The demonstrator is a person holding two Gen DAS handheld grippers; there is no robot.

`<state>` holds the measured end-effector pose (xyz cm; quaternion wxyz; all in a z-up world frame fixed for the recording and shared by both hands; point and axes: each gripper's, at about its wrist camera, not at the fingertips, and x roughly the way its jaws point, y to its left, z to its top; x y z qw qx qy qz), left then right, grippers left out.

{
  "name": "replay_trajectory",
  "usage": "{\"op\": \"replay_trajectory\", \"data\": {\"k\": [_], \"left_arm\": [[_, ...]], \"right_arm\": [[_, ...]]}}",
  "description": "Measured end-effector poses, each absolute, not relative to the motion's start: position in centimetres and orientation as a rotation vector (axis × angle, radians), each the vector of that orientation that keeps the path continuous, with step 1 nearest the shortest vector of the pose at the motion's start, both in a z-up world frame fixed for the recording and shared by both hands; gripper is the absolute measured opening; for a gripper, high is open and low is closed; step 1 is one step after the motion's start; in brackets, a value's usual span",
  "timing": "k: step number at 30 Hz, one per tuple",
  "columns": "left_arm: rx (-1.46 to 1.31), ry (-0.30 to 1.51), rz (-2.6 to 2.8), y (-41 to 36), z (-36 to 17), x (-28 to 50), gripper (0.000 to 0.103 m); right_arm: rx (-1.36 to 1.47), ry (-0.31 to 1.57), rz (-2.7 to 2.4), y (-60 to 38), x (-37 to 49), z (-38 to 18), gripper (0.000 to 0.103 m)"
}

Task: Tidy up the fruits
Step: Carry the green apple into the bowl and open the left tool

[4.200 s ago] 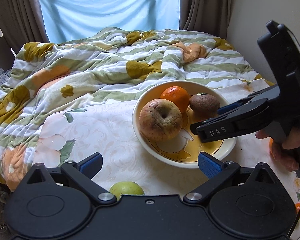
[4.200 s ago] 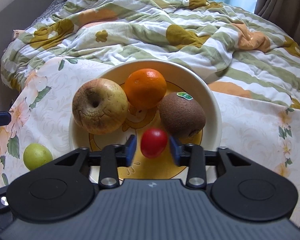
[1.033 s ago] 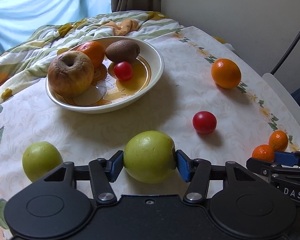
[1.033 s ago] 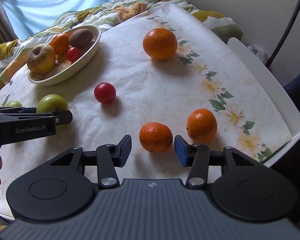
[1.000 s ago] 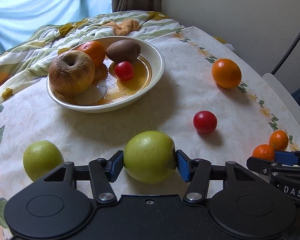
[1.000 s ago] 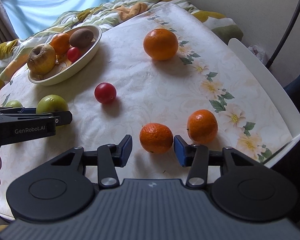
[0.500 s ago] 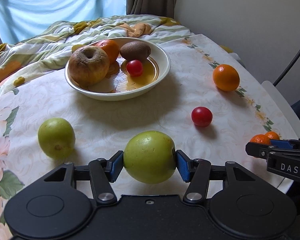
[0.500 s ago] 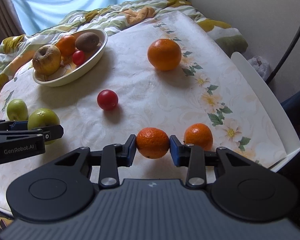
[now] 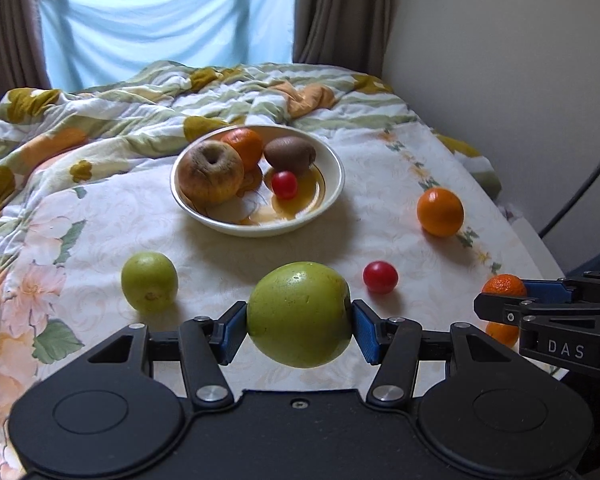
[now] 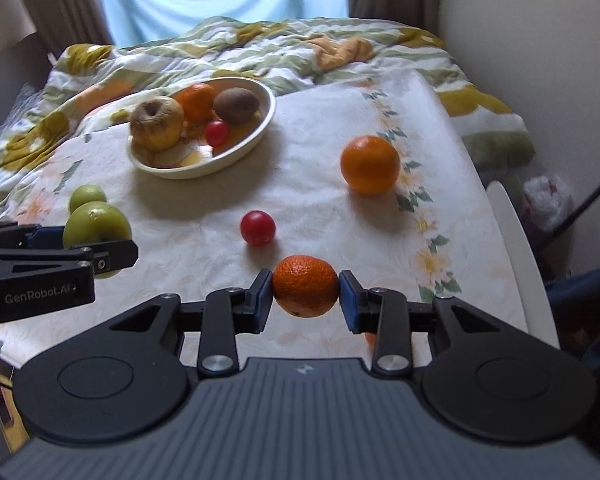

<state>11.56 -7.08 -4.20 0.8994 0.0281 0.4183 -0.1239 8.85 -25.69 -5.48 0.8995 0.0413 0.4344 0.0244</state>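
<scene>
Left gripper (image 9: 300, 330) pinches smooth round green apple (image 9: 299, 314). Right gripper (image 10: 306, 294) pinches pebbly mandarin (image 10: 305, 286), lifted off floral tablecloth (image 9: 112, 220). Beyond the claws: one red tomato (image 9: 380, 277), one large orange (image 9: 440, 212), second green apple (image 9: 149, 282) left. Farther ahead, cream bowl (image 9: 328, 200) holding four fruits.

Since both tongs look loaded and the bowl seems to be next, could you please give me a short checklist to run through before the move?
1. Left tongs shut on the green apple: ok.
2. Right tongs shut on the mandarin: ok.
3. Bowl upright on the tablecloth: ok.
4. Free space in the bowl for both fruits: cannot tell; wrinkled apple, orange, kiwi and cherry tomato already fill much of it.
5. Straight path from the left tongs to the bowl free of loose fruit: ok.
</scene>
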Motion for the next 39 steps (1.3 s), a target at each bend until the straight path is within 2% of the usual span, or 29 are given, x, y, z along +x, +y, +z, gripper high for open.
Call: {"op": "replay_trajectory", "data": {"k": [13, 20, 39], "left_arm": [[-0.056, 0.798, -0.105, -8.5, 0.0, 13.2, 0.060], [-0.038, 0.783, -0.069, -9.1, 0.4, 16.5, 0.060], [0.112, 0.845, -0.096, -10.6, -4.3, 28.6, 0.060]], "right_arm": [[-0.141, 0.829, 0.336, -27.1, 12.3, 0.6, 0.051], [-0.125, 0.823, 0.432, -27.9, 17.0, 2.7, 0.051], [-0.086, 0.894, 0.413, -27.4, 28.2, -0.5, 0.051]]}}
